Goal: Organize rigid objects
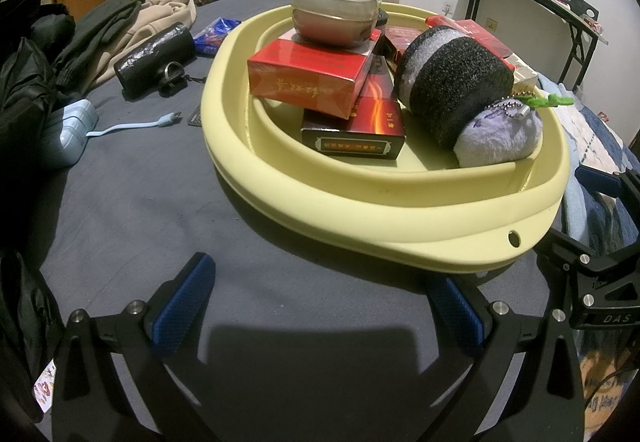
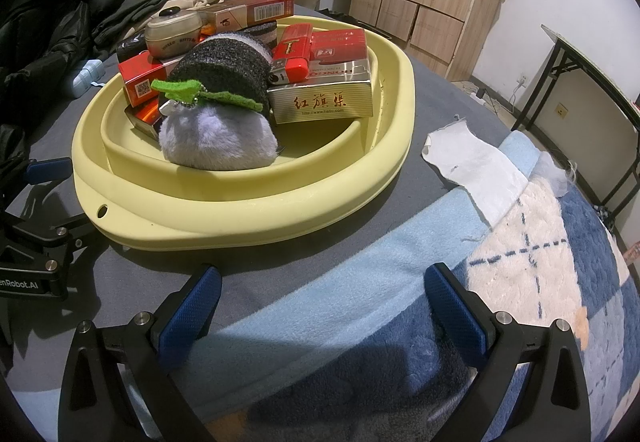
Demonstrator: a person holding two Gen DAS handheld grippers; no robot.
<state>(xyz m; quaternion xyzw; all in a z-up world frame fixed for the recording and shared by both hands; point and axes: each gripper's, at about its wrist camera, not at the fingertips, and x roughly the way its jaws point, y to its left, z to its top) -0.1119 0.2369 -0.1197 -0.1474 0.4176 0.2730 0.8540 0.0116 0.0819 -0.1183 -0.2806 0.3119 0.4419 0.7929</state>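
Left wrist view: yellow basin (image 1: pixel 360 217) on grey bedsheet (image 1: pixel 140 201), loaded with red boxes (image 1: pixel 304 77), lidded jar (image 1: pixel 335 15), plush toy (image 1: pixel 460 93). Left gripper (image 1: pixel 320 306) spread wide, empty, clear of the rim. Sorting looks nearly complete (black pouch (image 1: pixel 154 59) remains outside).

Right wrist view: same basin (image 2: pixel 240 201); right gripper (image 2: pixel 322 306) wide, empty, over blue blanket (image 2: pixel 360 302). Next move, judged: reach for any remaining rigid item.

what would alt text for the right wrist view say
A yellow basin on a grey bed holds stacked red boxes, a jar and a plush toy. The open right gripper hovers empty before it, above a blue blanket.
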